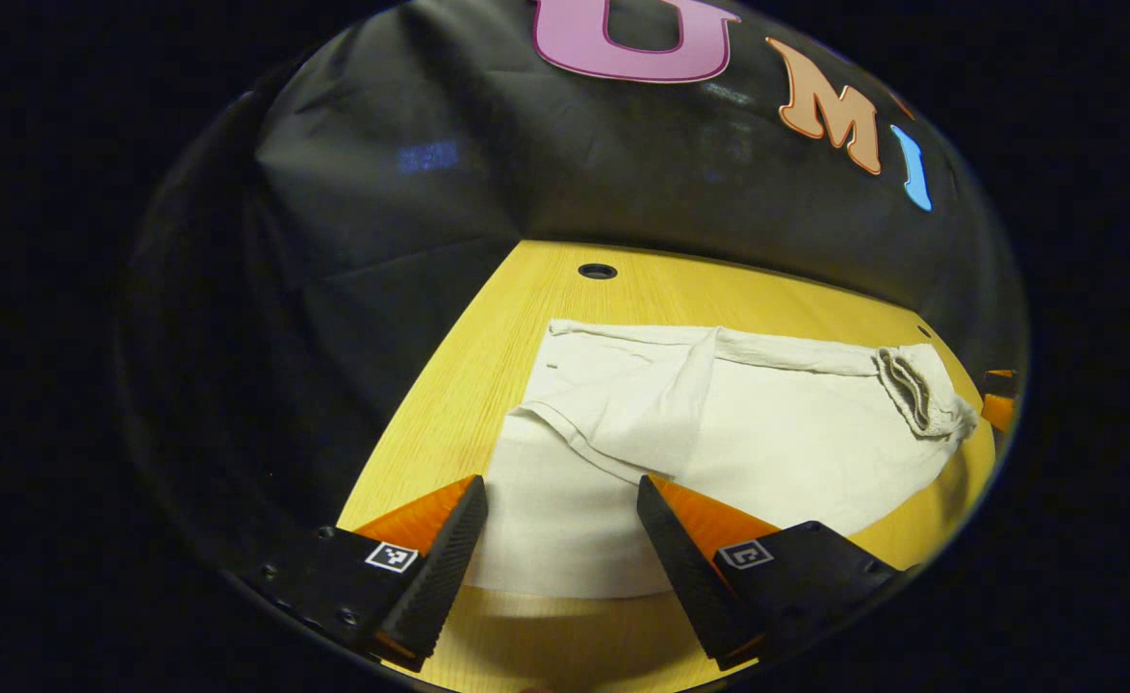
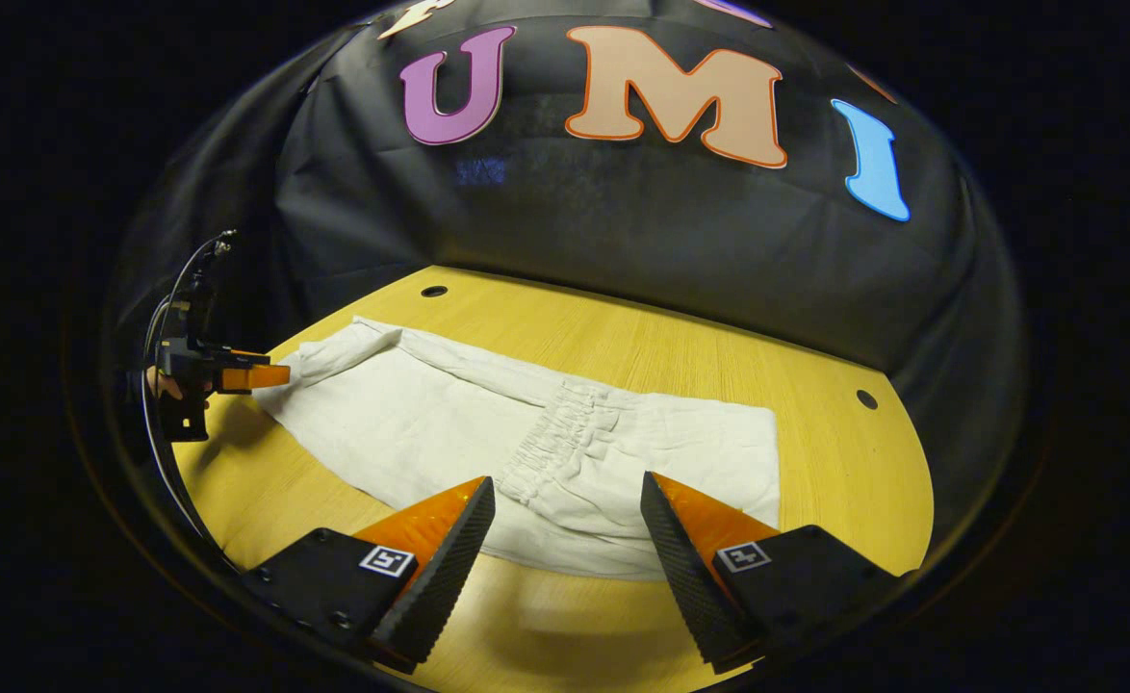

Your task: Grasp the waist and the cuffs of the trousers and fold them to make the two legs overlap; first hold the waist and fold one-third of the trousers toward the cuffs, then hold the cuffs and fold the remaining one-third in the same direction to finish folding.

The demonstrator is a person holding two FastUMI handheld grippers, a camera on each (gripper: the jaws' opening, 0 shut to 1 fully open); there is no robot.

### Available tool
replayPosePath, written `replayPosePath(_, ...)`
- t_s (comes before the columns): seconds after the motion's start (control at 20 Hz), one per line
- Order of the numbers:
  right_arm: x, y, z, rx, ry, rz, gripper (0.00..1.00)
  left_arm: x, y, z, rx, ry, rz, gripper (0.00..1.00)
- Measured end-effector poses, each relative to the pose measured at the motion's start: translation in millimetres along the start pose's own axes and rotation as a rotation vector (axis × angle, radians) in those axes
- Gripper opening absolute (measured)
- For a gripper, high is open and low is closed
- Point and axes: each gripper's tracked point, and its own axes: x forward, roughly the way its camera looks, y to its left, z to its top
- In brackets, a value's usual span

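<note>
Trousers (image 1: 719,423) lie flat on the table (image 1: 488,346) in the left gripper view, pale cloth spreading from the centre out toward 3 o'clock. One leg appears to lie over the other already, with a loose flap turned back near the middle and a bunched, gathered end at 3 o'clock. I judge the leg-over-leg fold done or close to it, while both thirds folds are not yet made. The left gripper (image 1: 562,520) hovers at 6 o'clock, released, its fingers spread wide over the near hem and gripping nothing. A round hole (image 1: 597,271) sits in the tabletop at 12 o'clock beyond the cloth, and a sliver of the other gripper peeks in at the far 3 o'clock edge.

Right gripper view: the trousers (image 2: 411,423) stretch from 9 o'clock toward 4 o'clock, the gathered waist (image 2: 555,433) just ahead of centre. The right gripper (image 2: 568,520) hangs at 6 o'clock, fingers apart, holding nothing, the waist just beyond its tips. The left gripper (image 2: 238,377) shows at 9 o'clock by the far end, a hand behind it. Two holes (image 2: 434,291) (image 2: 866,398) mark the table at 11 and 3 o'clock. Nothing lies on the cloth; only the rumpled flap needs smoothing.
</note>
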Motion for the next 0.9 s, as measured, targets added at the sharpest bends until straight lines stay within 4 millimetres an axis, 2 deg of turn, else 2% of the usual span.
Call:
replayPosePath(0.05,-1.1,-0.9,0.8,0.003,-0.001,-0.003,0.98,1.4,-0.9,-5.4,-0.012,0.02,-0.001,0.97)
replayPosePath(0.4,-4.0,-5.0,1.2,0.011,0.001,-0.019,0.98,9.7,-8.4,-7.2,0.025,0.044,-0.038,0.95)
replayPosePath(0.45,-4.4,-5.4,1.1,0.007,0.003,-0.021,0.98,4.8,-19.7,-3.8,0.027,0.039,-0.083,0.85)
replayPosePath(0.5,-4.4,-6.0,0.0,0.002,0.005,-0.022,0.98,8.0,-33.4,-5.3,0.016,0.043,-0.139,0.75)
replayPosePath(0.55,-6.2,-6.7,-1.2,-0.002,0.008,-0.023,0.98,4.3,-47.9,-5.6,0.003,0.05,-0.186,0.54)
replayPosePath(0.6,-8.0,-6.7,-2.2,-0.006,0.01,-0.025,0.98,3.1,-57.4,-5.8,-0.003,0.056,-0.217,0.52)
replayPosePath(0.65,-8.5,-6.9,-0.9,-0.007,0.01,-0.027,0.98,4.9,-62.2,-6.6,-0.004,0.062,-0.23,0.57)
replayPosePath(0.7,-9.1,-6.0,0.2,-0.008,0.01,-0.027,0.98,6.0,-66.2,-7.1,-0.018,0.066,-0.243,0.57)
replayPosePath(0.75,-10.3,-6.8,-0.3,-0.014,0.011,-0.028,0.98,12.9,-64.2,-8.9,-0.067,0.059,-0.219,0.33)
replayPosePath(0.8,-12.8,-8.0,-1.9,-0.022,0.013,-0.029,0.98,17.4,-64.0,-1.4,-0.098,0.017,-0.206,0.08)
replayPosePath(0.9,-16.4,-13.3,0.9,-0.032,0.005,-0.03,0.98,11.2,-63.4,-6.7,-0.122,0.015,-0.203,0.06)
